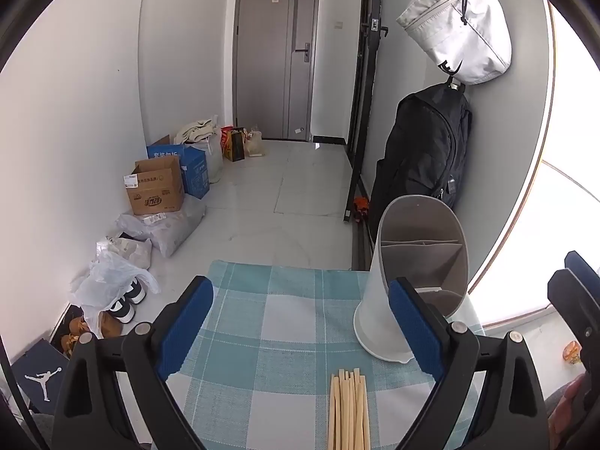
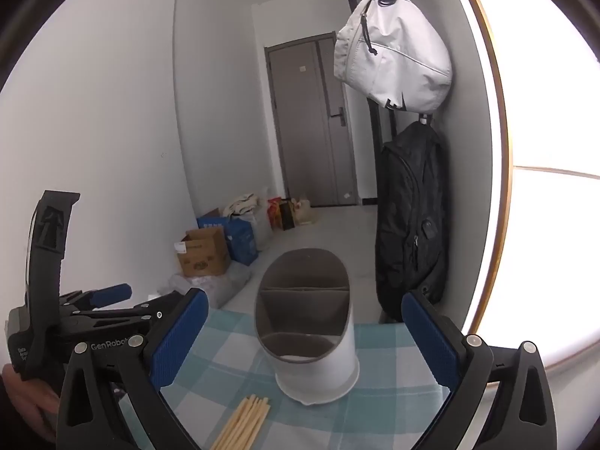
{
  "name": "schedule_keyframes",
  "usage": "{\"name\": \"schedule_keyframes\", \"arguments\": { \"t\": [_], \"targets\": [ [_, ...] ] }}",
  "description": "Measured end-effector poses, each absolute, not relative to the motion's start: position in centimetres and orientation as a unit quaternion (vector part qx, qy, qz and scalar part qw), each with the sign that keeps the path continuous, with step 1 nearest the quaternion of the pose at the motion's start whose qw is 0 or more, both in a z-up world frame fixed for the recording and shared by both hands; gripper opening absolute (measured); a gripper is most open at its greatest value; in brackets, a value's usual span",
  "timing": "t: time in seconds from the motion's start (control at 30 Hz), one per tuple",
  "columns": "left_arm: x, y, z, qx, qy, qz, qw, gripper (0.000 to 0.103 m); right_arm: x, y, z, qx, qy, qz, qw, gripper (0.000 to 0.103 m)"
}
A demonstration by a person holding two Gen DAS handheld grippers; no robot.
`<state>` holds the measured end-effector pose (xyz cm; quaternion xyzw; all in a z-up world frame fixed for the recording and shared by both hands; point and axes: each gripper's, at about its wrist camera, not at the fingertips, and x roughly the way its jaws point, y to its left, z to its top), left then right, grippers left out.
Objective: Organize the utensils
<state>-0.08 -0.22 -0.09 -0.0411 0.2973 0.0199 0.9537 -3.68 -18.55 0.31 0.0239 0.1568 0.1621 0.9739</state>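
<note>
A white utensil holder (image 2: 311, 322) with divided compartments, nothing seen inside, is stood upright on the checked tablecloth (image 1: 270, 318). A bundle of chopsticks (image 1: 347, 408) is laid near it, apart. The left gripper (image 1: 303, 330) and right gripper (image 2: 305, 337) are spread wide; nothing is gripped.

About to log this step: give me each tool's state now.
Left tool: open, holding nothing; chopsticks lie on the checked cloth below it.
Right tool: open, holding nothing; utensil holder stands ahead, untouched.
</note>
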Motion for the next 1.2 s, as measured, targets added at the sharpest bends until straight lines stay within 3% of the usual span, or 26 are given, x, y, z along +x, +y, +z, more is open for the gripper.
{"name": "schedule_keyframes", "arguments": {
  "t": [1.2],
  "targets": [
    [-0.1, -0.1, -0.4, -0.038, 0.301, 0.013, 0.953, 0.092, -4.3, -17.4, 0.4, -0.007, 0.143, 0.170, 0.975, 0.103]
  ]
}}
